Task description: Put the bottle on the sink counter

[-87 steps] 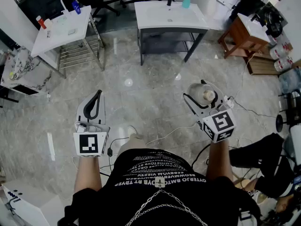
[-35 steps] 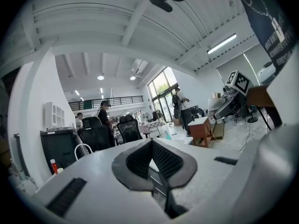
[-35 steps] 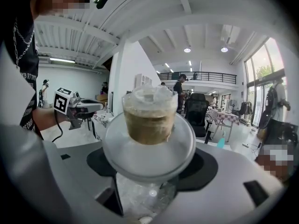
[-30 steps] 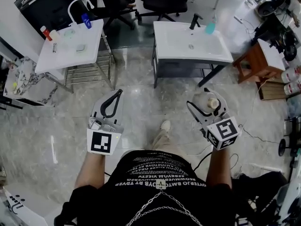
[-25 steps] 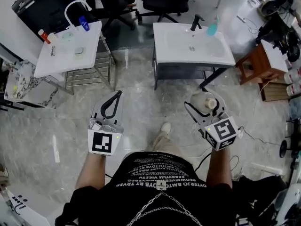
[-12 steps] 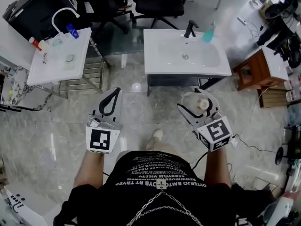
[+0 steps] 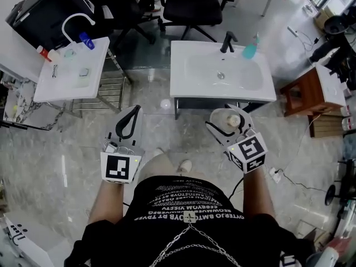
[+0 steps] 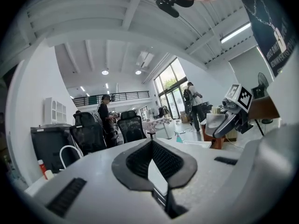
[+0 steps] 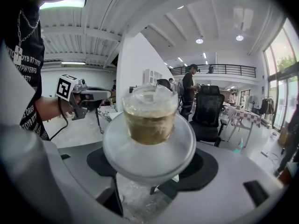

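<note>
A clear bottle (image 7: 225, 116) with a pale cap and amber liquid inside sits between the jaws of my right gripper (image 7: 227, 112), which is shut on its body. In the right gripper view the bottle (image 9: 149, 120) fills the centre, cap end pointing away from the camera. The white sink counter (image 7: 189, 88), with a black tap (image 7: 227, 40), lies just beyond the right gripper, whose tips hang over the floor near the counter's front edge. My left gripper (image 7: 134, 109) is held level to the left, shut with nothing in it; its pads (image 8: 140, 160) meet at the tip.
A teal soap bottle (image 7: 250, 50) stands at the sink's back right. A second white washstand (image 7: 67, 74) with small bottles is to the left. Black office chairs (image 7: 189, 4) stand behind, a wooden side table (image 7: 311, 90) to the right. A cable and plug (image 7: 275, 174) lie on the marble floor.
The person has walked forward, so the sink counter has come closer to both grippers. The bottle stays gripped in the right gripper and the left stays shut.
</note>
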Tool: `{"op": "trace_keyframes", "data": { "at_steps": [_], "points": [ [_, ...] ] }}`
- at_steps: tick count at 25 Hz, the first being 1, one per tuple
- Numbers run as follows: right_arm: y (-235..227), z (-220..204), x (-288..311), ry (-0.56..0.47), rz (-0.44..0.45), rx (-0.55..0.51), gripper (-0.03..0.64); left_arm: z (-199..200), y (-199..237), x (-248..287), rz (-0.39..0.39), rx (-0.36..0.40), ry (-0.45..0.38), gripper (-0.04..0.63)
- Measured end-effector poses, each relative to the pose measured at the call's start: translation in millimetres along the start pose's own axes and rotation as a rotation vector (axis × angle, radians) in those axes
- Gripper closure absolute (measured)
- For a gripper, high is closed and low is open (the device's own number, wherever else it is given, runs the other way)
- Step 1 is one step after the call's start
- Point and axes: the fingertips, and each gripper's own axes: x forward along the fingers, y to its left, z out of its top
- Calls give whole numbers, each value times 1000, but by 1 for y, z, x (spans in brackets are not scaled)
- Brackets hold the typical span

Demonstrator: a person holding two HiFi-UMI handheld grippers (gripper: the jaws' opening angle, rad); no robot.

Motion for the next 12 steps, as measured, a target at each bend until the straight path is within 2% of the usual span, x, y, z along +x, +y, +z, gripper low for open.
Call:
{"op": "trace_keyframes", "data": {
  "at_steps": [7, 12],
  "points": [
    [-24, -10, 62, 14, 3, 31, 284, -22, 42, 23, 39, -3, 32, 589],
    [-46, -17, 110, 44, -5, 55, 284, -20, 71, 66, 21, -3, 15, 589]
  ]
}}
